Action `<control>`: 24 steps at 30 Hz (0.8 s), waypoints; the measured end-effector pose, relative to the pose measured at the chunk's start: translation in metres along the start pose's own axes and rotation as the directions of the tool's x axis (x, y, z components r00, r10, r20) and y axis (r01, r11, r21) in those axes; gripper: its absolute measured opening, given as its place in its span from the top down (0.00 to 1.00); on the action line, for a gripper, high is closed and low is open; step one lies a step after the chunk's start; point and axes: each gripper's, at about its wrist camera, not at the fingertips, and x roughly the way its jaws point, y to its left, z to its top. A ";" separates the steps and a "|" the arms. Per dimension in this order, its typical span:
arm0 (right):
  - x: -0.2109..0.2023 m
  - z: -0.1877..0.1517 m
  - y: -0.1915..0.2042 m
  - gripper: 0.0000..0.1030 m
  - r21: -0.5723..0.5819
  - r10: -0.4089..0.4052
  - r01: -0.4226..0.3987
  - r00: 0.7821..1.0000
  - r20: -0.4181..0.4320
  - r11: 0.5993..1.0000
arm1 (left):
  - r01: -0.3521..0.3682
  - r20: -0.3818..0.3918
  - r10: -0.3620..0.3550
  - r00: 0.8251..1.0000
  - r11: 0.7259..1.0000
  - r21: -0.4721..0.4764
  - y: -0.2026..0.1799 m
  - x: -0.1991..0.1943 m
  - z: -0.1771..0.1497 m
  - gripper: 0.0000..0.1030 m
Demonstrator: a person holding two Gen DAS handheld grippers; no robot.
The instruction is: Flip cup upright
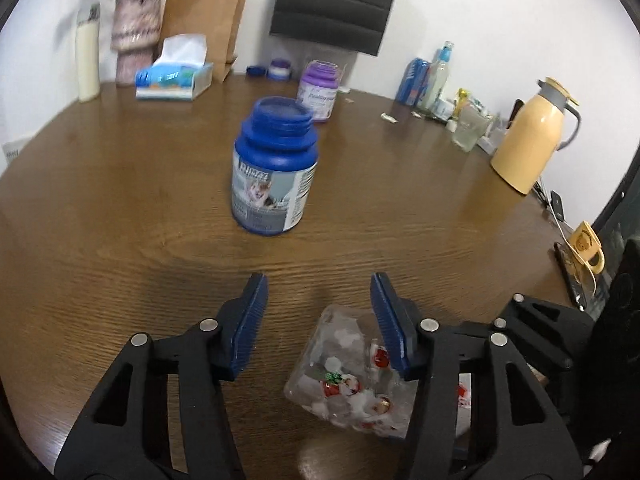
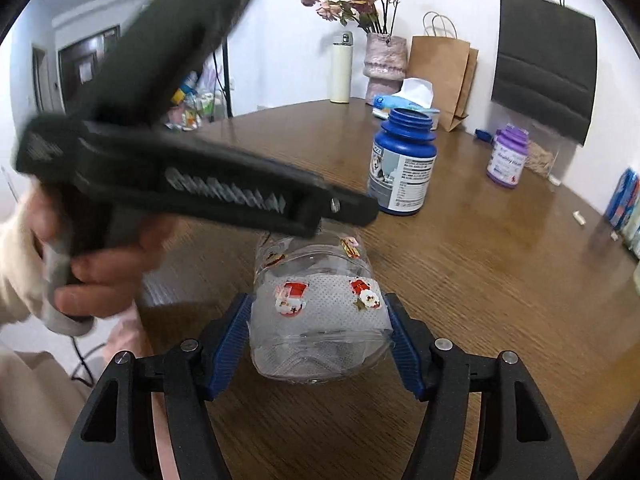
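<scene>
Little can be read: the purple jar (image 2: 507, 157), right of centre in the right wrist view, carries script resembling "Healthy"; the blue bottle's label (image 1: 269, 196) is too blurred.

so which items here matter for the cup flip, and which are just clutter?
In play:
clear cup, lying on its side
right gripper, jaws around the cup
left gripper, jaws open above it

Clutter:
blue bottle
purple jar
tissue box
yellow thermos
paper bag
</scene>
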 end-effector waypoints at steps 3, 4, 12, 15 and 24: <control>-0.001 -0.003 -0.001 0.24 -0.001 -0.030 0.030 1.000 -0.004 1.000 | -0.035 0.002 0.035 0.999 0.999 -0.024 0.005 0.001 0.001 0.52; -0.005 -0.004 -0.003 0.23 0.001 -0.069 0.069 0.998 -0.003 0.998 | -0.057 0.007 0.057 0.998 0.998 -0.015 0.004 0.000 0.001 0.52; -0.031 -0.025 -0.066 0.23 0.301 -0.236 0.231 0.971 -0.018 0.925 | -0.097 0.035 0.095 0.995 0.993 0.065 -0.008 -0.010 -0.006 0.36; -0.041 -0.033 -0.079 0.23 0.387 -0.257 0.242 0.966 -0.014 0.890 | -0.050 0.031 0.048 0.998 0.997 0.058 -0.011 -0.022 0.000 0.27; -0.072 -0.054 -0.094 0.23 0.499 -0.299 0.259 0.954 0.000 0.827 | 0.036 -0.384 0.031 0.923 0.985 0.167 -0.048 0.042 -0.006 0.43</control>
